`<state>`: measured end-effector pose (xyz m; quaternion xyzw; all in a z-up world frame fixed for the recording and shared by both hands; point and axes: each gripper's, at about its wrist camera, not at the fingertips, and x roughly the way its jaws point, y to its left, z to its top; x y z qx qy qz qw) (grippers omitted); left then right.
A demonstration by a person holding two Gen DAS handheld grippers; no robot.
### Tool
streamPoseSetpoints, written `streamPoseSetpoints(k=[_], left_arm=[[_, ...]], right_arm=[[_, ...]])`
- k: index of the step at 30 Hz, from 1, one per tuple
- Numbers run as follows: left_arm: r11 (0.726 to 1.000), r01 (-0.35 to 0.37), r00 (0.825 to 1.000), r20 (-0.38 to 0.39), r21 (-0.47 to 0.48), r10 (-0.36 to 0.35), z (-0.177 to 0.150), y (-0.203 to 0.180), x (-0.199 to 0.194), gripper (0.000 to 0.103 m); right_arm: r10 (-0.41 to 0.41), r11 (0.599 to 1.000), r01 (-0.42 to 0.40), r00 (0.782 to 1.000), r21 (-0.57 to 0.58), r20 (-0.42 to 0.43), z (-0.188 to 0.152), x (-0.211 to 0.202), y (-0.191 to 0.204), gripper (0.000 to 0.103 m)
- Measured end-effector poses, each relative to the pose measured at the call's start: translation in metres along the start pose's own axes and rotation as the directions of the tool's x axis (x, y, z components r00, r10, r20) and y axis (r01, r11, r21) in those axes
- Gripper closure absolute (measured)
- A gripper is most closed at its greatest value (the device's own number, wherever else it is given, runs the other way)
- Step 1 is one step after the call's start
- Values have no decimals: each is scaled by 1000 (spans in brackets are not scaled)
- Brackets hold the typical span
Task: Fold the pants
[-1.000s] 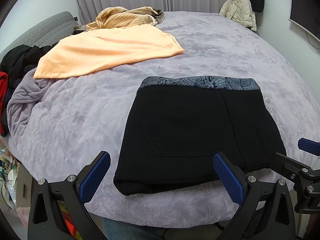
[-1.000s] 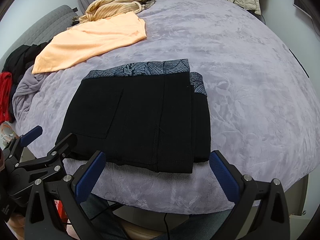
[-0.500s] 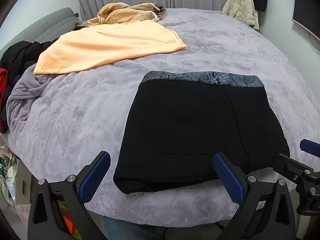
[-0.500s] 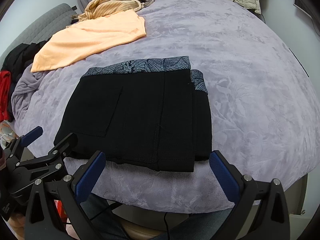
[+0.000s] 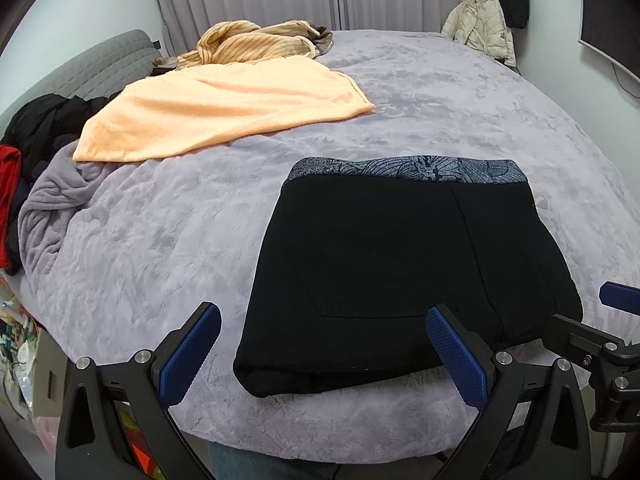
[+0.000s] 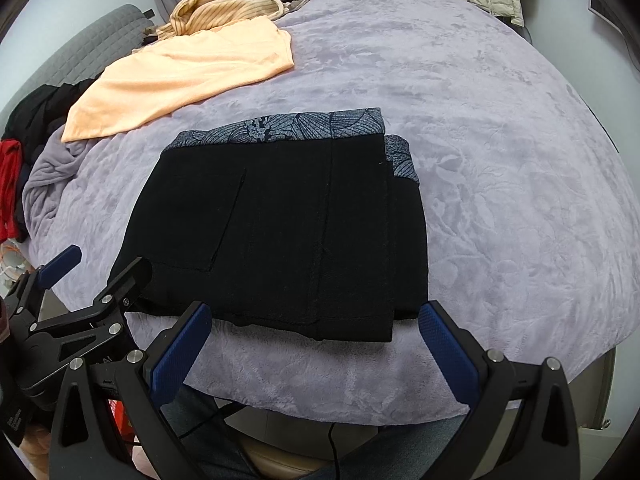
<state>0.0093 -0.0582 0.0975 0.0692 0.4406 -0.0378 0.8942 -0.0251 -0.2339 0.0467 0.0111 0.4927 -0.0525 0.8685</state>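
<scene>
Black pants [image 5: 392,264] with a grey patterned waistband [image 5: 408,168] lie folded into a flat rectangle near the front edge of the bed; they also show in the right wrist view [image 6: 280,232]. My left gripper [image 5: 324,352] is open and empty, held just in front of the pants' near left corner. My right gripper [image 6: 312,348] is open and empty, held in front of the pants' near right edge. Each gripper shows at the side of the other's view, not touching the cloth.
The bed has a lilac plush cover [image 5: 460,92]. An orange towel [image 5: 224,112] and a striped beige garment [image 5: 256,44] lie at the back left. Dark and red clothes [image 5: 24,152] pile at the left edge. A cream jacket [image 5: 484,24] hangs at the back right.
Both grippers have drawn back and risen slightly, so the pants sit a little farther away. The pants have not moved and both grippers stay open.
</scene>
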Motion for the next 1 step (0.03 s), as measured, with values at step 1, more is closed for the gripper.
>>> streamPoseSetpoints(k=[1], left_arm=[[1000, 6, 1000, 0, 3, -6, 0, 0, 0, 0]], right_arm=[[-1, 1000, 1, 1000, 1, -1, 0, 0, 0, 0]])
